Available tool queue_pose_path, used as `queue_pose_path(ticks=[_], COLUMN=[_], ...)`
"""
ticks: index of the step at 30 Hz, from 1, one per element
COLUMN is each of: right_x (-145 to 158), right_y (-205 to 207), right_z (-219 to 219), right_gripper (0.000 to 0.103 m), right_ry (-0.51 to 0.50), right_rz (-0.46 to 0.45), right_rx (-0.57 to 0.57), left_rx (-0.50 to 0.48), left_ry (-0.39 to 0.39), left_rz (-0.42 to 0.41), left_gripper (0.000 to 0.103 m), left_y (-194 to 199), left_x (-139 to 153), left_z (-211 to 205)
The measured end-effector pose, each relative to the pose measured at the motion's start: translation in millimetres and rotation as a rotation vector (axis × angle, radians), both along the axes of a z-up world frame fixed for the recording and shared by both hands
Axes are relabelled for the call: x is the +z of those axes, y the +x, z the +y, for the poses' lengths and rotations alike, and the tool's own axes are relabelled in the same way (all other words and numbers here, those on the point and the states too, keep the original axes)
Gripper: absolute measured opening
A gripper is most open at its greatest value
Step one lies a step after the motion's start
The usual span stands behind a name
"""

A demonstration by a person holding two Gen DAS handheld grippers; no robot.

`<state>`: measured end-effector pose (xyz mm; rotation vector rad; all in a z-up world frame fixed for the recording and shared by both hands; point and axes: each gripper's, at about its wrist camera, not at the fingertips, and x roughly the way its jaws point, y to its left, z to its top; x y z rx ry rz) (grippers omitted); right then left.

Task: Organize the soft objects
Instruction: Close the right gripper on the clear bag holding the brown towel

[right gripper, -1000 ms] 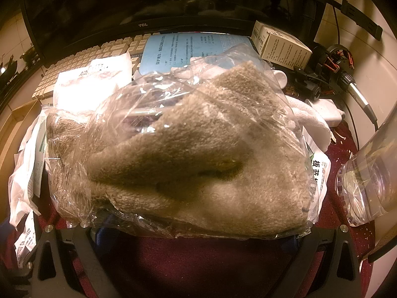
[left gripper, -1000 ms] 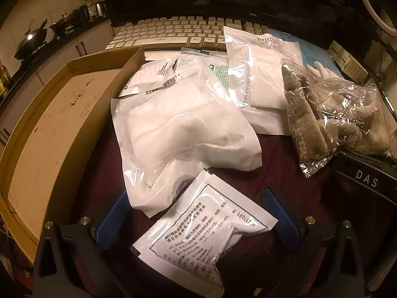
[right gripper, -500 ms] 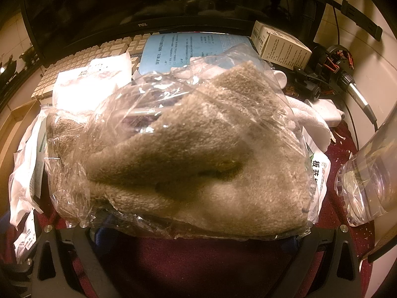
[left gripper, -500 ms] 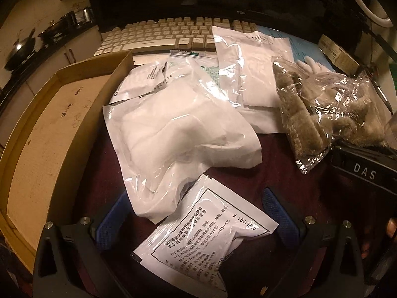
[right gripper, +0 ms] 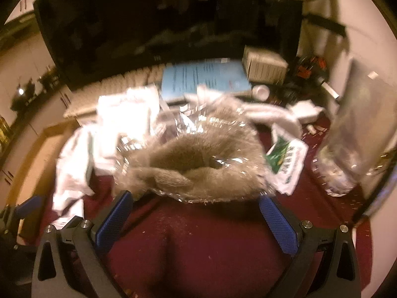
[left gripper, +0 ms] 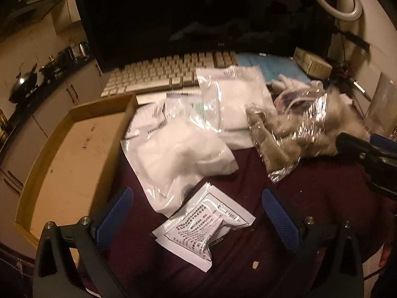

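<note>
A brown furry cloth in a clear bag (right gripper: 198, 164) lies on the maroon tabletop (right gripper: 198, 243), just beyond my open, empty right gripper (right gripper: 196, 211); it also shows in the left wrist view (left gripper: 297, 134). My left gripper (left gripper: 198, 211) is open and empty, its blue fingers on either side of a small printed white packet (left gripper: 206, 228). A large white soft bag (left gripper: 183, 154) and another white bag (left gripper: 235, 99) lie behind the packet. An open cardboard tray (left gripper: 72, 164) sits at the left.
A beige keyboard (left gripper: 168, 77) and a dark monitor (left gripper: 198, 15) stand at the back. A blue sheet (right gripper: 203, 77), a small box (right gripper: 265, 64), a green-printed packet (right gripper: 287, 164) and a clear plastic container (right gripper: 357, 136) crowd the right side.
Both grippers have pulled back and up. The right gripper's fingers, which were around the furry bag, now stand in front of it. The right view is blurred with motion.
</note>
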<state>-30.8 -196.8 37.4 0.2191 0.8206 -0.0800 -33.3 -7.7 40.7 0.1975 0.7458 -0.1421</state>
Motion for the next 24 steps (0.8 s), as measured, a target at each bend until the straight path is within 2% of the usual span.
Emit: queue_pose_path(ticks=[3, 6, 24], right_x=[15.9, 25.1, 12.5], right_y=[-12.3, -18.9, -13.2], right_z=[-0.4, 2.1, 3.1], right_gripper=[0.103, 0.103, 0.103], right_ry=[-0.020, -0.017, 0.038], right_rz=[-0.043, -0.066, -0.031], right_rx=[-0.005, 0.001, 0.025], left_rx=[0.005, 0.000, -0.012], left_ry=[0.014, 0.005, 0.000], left_rz=[0.049, 0.060, 0.144], left_gripper=[0.103, 0.103, 0.103], left_y=[9.9, 5.1, 19.2], left_x=[5.1, 6.2, -1.3], left_z=[0.3, 2.8, 10.3])
